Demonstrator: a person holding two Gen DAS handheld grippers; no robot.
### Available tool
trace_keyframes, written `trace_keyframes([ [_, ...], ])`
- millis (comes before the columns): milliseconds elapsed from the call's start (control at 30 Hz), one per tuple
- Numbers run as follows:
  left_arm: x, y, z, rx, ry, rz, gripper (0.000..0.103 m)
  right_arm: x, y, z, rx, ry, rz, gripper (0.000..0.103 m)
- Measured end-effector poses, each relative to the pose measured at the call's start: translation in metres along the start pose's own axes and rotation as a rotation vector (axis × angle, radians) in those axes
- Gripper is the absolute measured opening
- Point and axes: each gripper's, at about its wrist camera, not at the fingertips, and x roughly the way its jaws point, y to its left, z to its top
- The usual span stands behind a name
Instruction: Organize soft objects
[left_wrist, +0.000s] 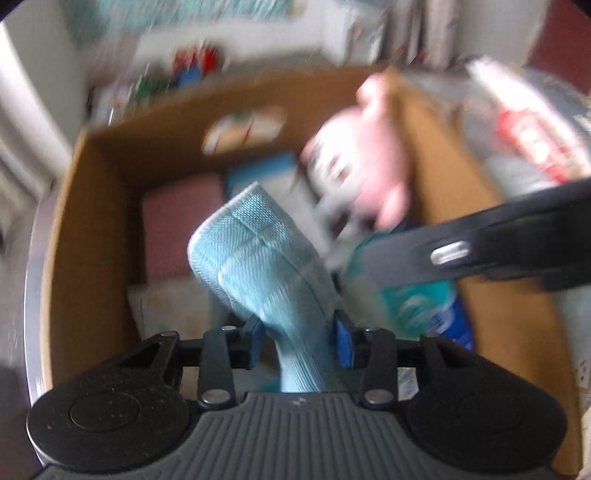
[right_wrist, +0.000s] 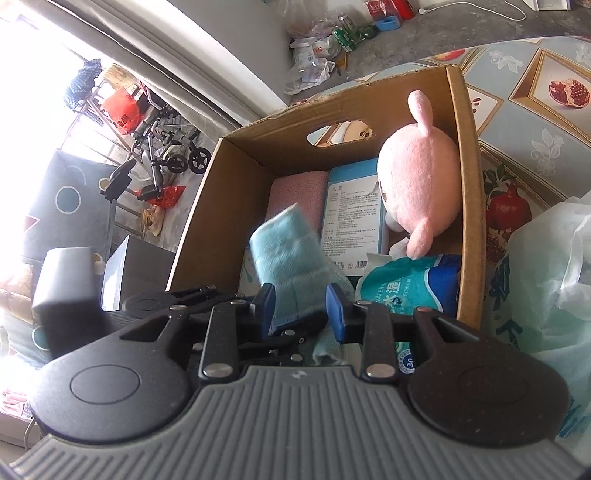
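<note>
A: Landmark is the cardboard box (right_wrist: 236, 206). Left gripper (left_wrist: 299, 339) is clenched on a light blue cloth (left_wrist: 258, 258); the folded end sticks up above the box's opening, over the middle of its floor. Likely carried bunched like that so it drops in as one bundle.

B: And the right one?

A: Right gripper (right_wrist: 301, 306) hovers over the box's near edge, pads spread. The blue cloth shows between them, but the left tool sits in that same gap below. Whether the right pads touch the fabric, cannot tell. Reads as released.

B: What's in the box?

A: Pink plush toy (right_wrist: 421, 173) leaning on the box's right wall, ear near the rim. Pink cloth (right_wrist: 299, 195) flat on the floor toward the far wall, a white-blue packet (right_wrist: 351, 214) beside it. Wet-wipe pack (right_wrist: 406, 288) in the near right corner.

B: Poses?

A: Both tools tilt down into the box from its near side, the left lower, the right above and behind it. Left view is smeared, so probably in motion.
</note>
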Motion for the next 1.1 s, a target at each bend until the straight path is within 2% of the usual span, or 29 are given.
trace_keyframes([
  [67, 0.009, 0.01, -0.001, -0.045, 0.035, 0.051, 0.043, 0.001, 0.002, -0.001, -0.004, 0.0, 0.0, 0.03],
  [233, -0.014, 0.013, -0.01, -0.063, -0.054, 0.046, 0.056, -0.005, 0.004, -0.001, -0.03, -0.012, -0.003, 0.03],
  [333, -0.036, 0.009, -0.016, -0.038, -0.128, 0.043, 0.057, -0.011, 0.002, -0.002, -0.032, -0.031, 0.006, 0.03],
  [400, -0.044, 0.006, -0.017, -0.035, -0.146, 0.015, 0.057, -0.014, 0.0, -0.003, -0.033, -0.043, 0.009, 0.031],
  [467, -0.035, 0.002, -0.014, -0.041, -0.113, -0.005, 0.057, -0.016, 0.0, -0.005, -0.033, -0.051, 0.011, 0.031],
  [600, -0.009, -0.007, -0.013, -0.057, 0.006, 0.063, 0.051, -0.02, -0.001, -0.012, -0.035, -0.053, 0.018, 0.031],
  [667, -0.013, -0.009, -0.015, -0.07, -0.014, 0.069, 0.051, -0.026, 0.0, -0.017, -0.046, -0.053, 0.027, 0.031],
  [733, -0.028, -0.009, -0.02, -0.084, -0.062, 0.052, 0.06, -0.034, 0.002, -0.02, -0.069, -0.064, 0.04, 0.034],
  [800, -0.046, -0.011, -0.024, -0.089, -0.108, 0.07, 0.069, -0.047, 0.006, -0.024, -0.102, -0.091, 0.045, 0.045],
  [933, -0.09, -0.02, -0.033, -0.104, -0.209, 0.131, 0.082, -0.083, 0.016, -0.036, -0.182, -0.184, 0.045, 0.056],
  [1000, -0.111, -0.027, -0.038, -0.122, -0.258, 0.121, 0.083, -0.104, 0.019, -0.045, -0.222, -0.235, 0.039, 0.068],
  [1100, -0.142, -0.047, -0.05, -0.141, -0.335, 0.096, 0.085, -0.139, 0.019, -0.064, -0.29, -0.31, 0.013, 0.078],
])
